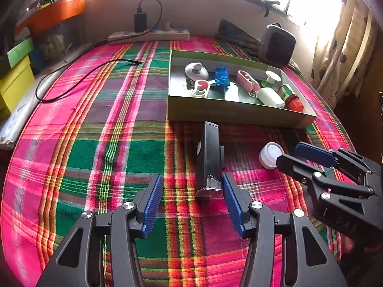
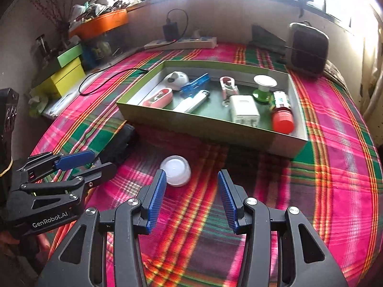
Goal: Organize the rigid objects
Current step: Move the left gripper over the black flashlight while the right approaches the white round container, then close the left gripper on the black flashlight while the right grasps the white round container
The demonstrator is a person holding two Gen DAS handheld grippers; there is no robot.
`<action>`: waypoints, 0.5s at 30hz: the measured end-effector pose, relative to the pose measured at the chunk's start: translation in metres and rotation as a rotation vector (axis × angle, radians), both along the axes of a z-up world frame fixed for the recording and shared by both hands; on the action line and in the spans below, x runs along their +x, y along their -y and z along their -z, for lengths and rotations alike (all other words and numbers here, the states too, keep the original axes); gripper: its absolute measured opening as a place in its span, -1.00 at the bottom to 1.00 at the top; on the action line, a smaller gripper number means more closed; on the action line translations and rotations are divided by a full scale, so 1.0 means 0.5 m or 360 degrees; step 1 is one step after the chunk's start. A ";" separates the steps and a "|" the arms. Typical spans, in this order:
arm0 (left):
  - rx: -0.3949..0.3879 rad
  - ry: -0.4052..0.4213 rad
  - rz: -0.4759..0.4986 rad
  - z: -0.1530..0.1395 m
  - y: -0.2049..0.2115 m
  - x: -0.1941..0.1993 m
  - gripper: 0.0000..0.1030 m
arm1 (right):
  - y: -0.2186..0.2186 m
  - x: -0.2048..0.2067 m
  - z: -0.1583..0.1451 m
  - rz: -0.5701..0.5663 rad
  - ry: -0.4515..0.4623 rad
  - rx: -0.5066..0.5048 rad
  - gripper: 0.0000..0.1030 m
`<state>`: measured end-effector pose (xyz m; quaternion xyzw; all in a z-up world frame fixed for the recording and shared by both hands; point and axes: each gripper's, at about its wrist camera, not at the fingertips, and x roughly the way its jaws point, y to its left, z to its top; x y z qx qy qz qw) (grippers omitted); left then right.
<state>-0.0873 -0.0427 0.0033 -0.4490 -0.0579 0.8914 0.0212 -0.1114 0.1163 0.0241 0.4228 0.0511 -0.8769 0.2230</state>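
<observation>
On the plaid bedspread [image 1: 95, 143], the black device [image 1: 209, 157] lies before the near wall of the green box [image 1: 229, 114]. The left gripper [image 1: 191, 201] has its fingers spread wide, empty, its right finger just beside the device's near end. Rightwards, the white cap [image 2: 176, 171] sits ahead of the right gripper [image 2: 191, 198], near its left finger; those fingers stand parted, holding nothing.

left hand-held gripper [image 1: 191, 201] agape, right hand-held gripper [image 2: 191, 201] too (empty)
</observation>
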 end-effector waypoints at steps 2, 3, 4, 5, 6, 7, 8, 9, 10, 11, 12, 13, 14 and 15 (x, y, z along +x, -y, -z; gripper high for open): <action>0.0013 0.0001 0.0006 0.000 0.002 0.000 -0.02 | 0.010 -0.001 0.003 -0.0009 0.0006 0.0014 -0.11; 0.0017 -0.0001 0.0011 -0.001 0.003 -0.001 -0.02 | 0.014 -0.001 0.004 -0.0013 0.0006 0.0022 -0.11; 0.0018 -0.0005 0.0019 -0.002 0.003 -0.002 -0.02 | 0.019 -0.001 0.006 -0.0017 0.0005 0.0036 -0.11; 0.0021 -0.0007 0.0025 -0.002 0.003 -0.004 -0.02 | 0.021 -0.002 0.007 -0.0016 0.0004 0.0047 -0.11; 0.0025 -0.0008 0.0029 -0.003 0.004 -0.006 -0.02 | 0.025 -0.003 0.009 -0.0009 -0.0002 0.0069 -0.11; 0.0027 -0.0006 0.0031 -0.002 0.006 -0.010 -0.02 | 0.026 -0.004 0.011 -0.0002 -0.0006 0.0083 -0.11; 0.0028 -0.0005 0.0031 -0.001 0.008 -0.013 -0.02 | 0.028 -0.007 0.012 0.0002 -0.0006 0.0091 -0.11; 0.0028 -0.0005 0.0029 -0.002 0.009 -0.016 -0.02 | 0.029 -0.008 0.012 0.0001 -0.0004 0.0092 -0.11; 0.0030 -0.0006 0.0031 -0.002 0.009 -0.019 -0.02 | 0.031 -0.009 0.013 0.0002 -0.0003 0.0096 -0.11; 0.0032 -0.0005 0.0035 -0.002 0.009 -0.022 -0.02 | 0.033 -0.011 0.015 0.0006 -0.0007 0.0111 -0.11; 0.0032 -0.0005 0.0042 -0.001 0.008 -0.024 -0.02 | 0.035 -0.011 0.016 0.0009 -0.0014 0.0123 -0.11; 0.0029 -0.0003 0.0048 0.000 0.007 -0.027 -0.02 | 0.036 -0.012 0.017 0.0012 -0.0020 0.0138 -0.11; 0.0025 -0.0004 0.0051 0.000 0.007 -0.028 -0.02 | 0.038 -0.013 0.019 0.0012 -0.0026 0.0157 -0.11; 0.0019 -0.0004 0.0056 0.000 0.005 -0.031 -0.02 | 0.039 -0.014 0.020 0.0009 -0.0027 0.0160 -0.11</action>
